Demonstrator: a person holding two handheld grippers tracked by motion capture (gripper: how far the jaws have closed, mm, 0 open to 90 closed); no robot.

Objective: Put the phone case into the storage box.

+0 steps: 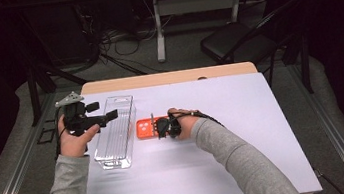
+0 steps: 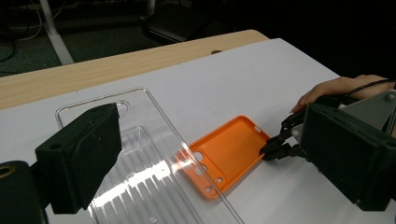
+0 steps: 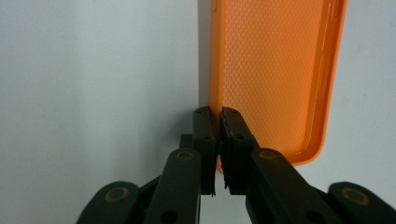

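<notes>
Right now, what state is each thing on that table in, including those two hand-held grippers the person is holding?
Orange phone case: lying flat, hollow side up, empty, one long rim pinched.
Clear plastic tray: lying flat on the table, empty, beside the case.
Right hand-held gripper: shut on the orange phone case's rim.
Left hand-held gripper: open, jaws wide apart, held above the tray, gripping nothing.
Table: covered with a white sheet.

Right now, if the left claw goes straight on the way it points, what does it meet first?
Most likely the clear plastic tray, which lies directly ahead between the open left claw's jaws; the orange phone case lies just beyond. Depth is uncertain.
</notes>
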